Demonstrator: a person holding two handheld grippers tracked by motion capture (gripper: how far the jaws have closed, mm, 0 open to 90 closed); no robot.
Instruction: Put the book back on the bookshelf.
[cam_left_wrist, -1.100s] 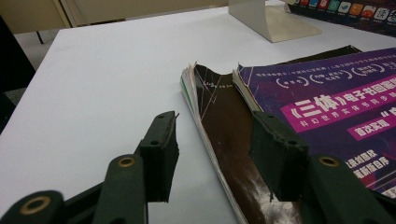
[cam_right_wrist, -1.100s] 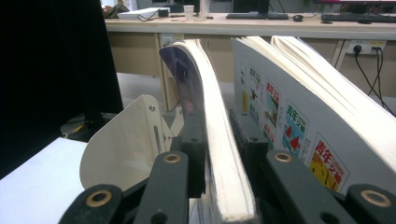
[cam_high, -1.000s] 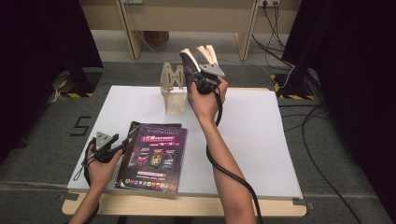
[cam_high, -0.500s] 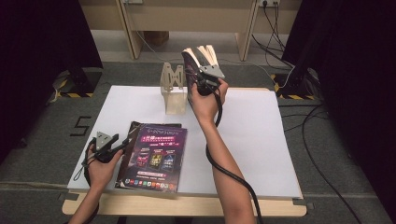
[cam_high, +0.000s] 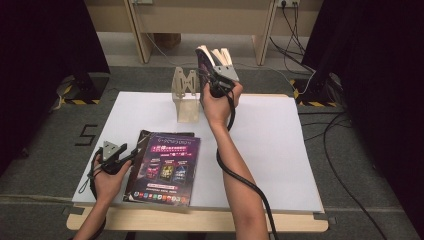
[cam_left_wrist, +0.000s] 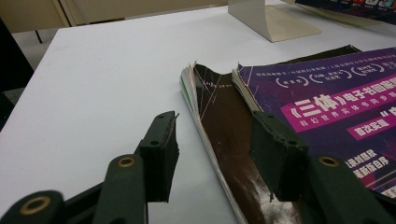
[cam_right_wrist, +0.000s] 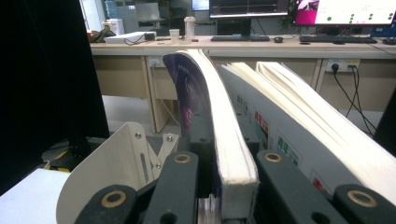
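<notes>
Right gripper view: purple-covered book (cam_right_wrist: 219, 126) (bowed)

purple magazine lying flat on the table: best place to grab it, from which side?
Take the purple magazine by its left edge, coming in low from the left, where the left hand-held gripper is open. It lies flat on a dark magazine, so only edges can be pinched; one jaw probably must slide under the cover.

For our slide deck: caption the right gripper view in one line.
Right gripper clamps a purple-covered book beside a cream bookend.
</notes>
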